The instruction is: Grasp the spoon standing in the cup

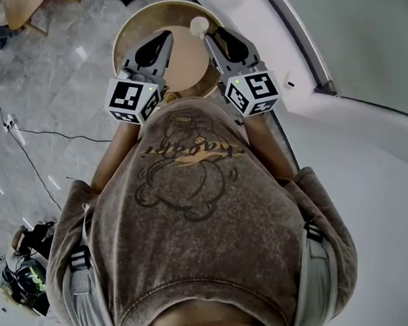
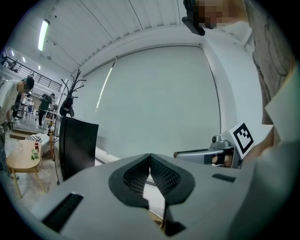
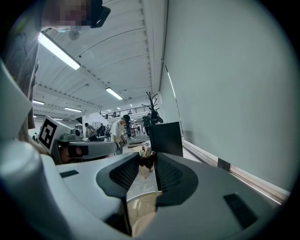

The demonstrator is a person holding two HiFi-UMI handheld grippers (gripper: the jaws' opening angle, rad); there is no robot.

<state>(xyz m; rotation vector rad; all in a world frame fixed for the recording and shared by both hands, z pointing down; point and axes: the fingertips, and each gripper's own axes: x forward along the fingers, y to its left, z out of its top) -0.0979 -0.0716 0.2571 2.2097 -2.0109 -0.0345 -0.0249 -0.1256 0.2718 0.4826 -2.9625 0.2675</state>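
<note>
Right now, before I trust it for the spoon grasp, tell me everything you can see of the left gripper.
The left gripper is a grey, plastic-looking body with two black ribbed pads. Its jaws meet at the tips, with nothing between them. A cube with black-and-white square markers sits at its rear. It points roughly level over a round wooden table.

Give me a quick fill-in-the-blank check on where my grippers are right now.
1. The left gripper has its fingers pressed ___.
2. Both grippers hang over a ___ wooden table.
3. The right gripper has a small ___ ball-like thing at its tip.
Missing words: together; round; white.
</note>
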